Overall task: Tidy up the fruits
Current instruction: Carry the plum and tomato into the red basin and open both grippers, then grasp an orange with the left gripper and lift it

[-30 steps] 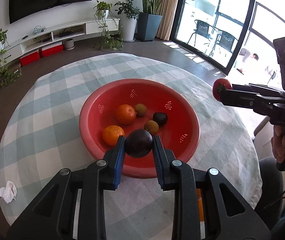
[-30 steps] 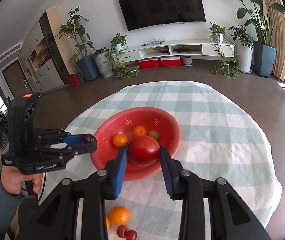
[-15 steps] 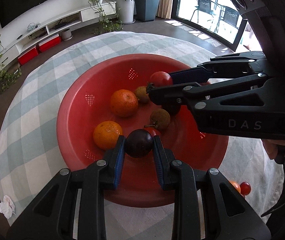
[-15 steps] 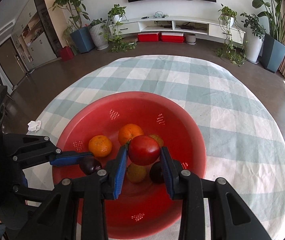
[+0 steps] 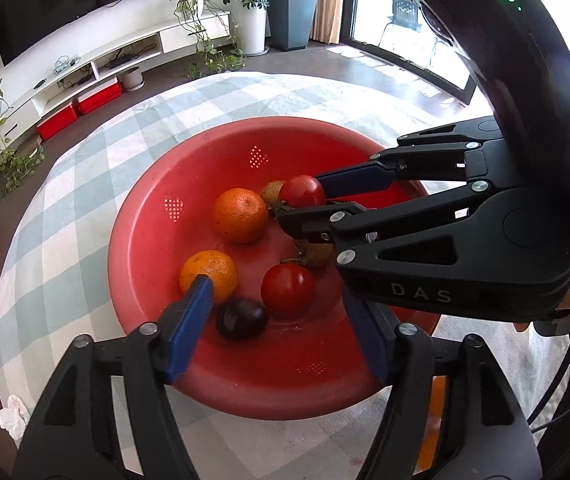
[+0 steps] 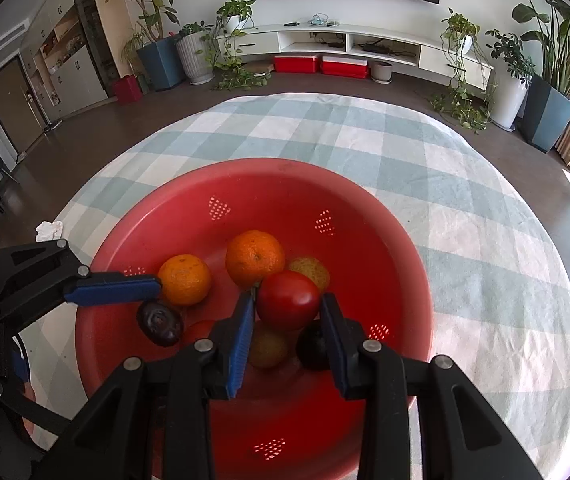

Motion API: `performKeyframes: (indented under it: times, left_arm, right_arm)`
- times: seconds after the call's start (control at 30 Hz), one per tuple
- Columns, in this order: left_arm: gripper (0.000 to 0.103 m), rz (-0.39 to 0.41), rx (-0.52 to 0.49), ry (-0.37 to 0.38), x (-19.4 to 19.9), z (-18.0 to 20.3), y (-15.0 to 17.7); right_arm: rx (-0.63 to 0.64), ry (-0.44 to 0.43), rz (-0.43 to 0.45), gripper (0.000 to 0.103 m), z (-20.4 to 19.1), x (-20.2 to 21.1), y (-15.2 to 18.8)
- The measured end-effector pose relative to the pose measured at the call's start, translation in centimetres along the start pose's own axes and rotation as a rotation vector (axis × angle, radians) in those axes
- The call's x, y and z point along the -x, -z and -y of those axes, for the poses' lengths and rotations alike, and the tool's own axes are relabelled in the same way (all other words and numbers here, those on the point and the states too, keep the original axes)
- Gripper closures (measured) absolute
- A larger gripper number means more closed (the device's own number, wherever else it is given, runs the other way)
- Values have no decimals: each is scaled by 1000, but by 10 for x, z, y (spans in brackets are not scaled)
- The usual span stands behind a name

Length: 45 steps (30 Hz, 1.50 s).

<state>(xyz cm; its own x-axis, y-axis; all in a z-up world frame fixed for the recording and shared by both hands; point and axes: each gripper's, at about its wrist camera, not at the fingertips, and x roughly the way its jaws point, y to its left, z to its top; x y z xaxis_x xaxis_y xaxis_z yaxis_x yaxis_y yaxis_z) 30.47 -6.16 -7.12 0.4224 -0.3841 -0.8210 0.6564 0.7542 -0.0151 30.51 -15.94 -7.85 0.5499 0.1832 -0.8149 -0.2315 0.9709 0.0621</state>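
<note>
A red bowl (image 5: 205, 184) (image 6: 365, 208) sits on the checked tablecloth. It holds two oranges (image 5: 240, 214) (image 5: 209, 276), a tomato (image 5: 287, 290), brownish fruits (image 5: 316, 253) and a dark plum (image 5: 241, 317) (image 6: 160, 322). My left gripper (image 5: 275, 312) is open over the bowl's near side, the plum lying loose between its fingers. My right gripper (image 6: 287, 312) is shut on a red tomato (image 6: 288, 299) (image 5: 301, 192) and holds it above the bowl's middle. In the left wrist view the right gripper reaches in from the right.
A crumpled white tissue (image 5: 13, 420) (image 6: 49, 230) lies near the table's left edge. An orange fruit (image 5: 437, 400) lies on the cloth just outside the bowl, behind my left gripper's right finger. The round table's edges drop to a dark floor all round.
My left gripper has opened and let the dark plum go into the bowl. My right gripper has moved lower and further over the bowl with the tomato still in it.
</note>
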Motion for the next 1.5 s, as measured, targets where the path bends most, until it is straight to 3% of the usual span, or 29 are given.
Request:
performKeyframes:
  times: [0.17,0.23,0.33,0.37,0.43,0.57,0.77,1.07,1.23,1.33,1.43,1.5]
  left_arm:
    - [35,4,0,-2,5,0,3]
    - [29,18,3,1,11,0,4]
    - [26,44,2,4,23,4,8]
    - [24,55,4,4,29,6,10]
    - [9,87,4,-4,42,10,15]
    - [5,127,9,20,65,21,37]
    - [2,133,-12,103,82,48,82]
    - [0,79,-44,80,82,97,138]
    - [0,92,-53,22,81,113,141]
    - [0,66,2,-31,74,110,134]
    - [0,54,100,-16,68,98,129]
    - [0,43,97,2,64,96,127]
  right_arm:
    - [-13,1,16,57,2,3,2]
    - [-23,-2,27,55,3,8,2]
    - [-39,-7,50,44,3,18,1]
    - [-44,-12,64,44,3,24,1]
    - [-55,-25,95,40,5,39,2]
    - [-94,-72,174,25,11,78,19]
    - [-164,-121,238,21,23,125,75]
    - [-305,-139,263,14,19,155,165]
    - [-267,-86,273,8,-2,161,186]
    - [-231,-41,248,7,-11,158,192]
    - [-221,-5,236,7,-14,157,194]
    - [-225,5,229,7,-13,157,197]
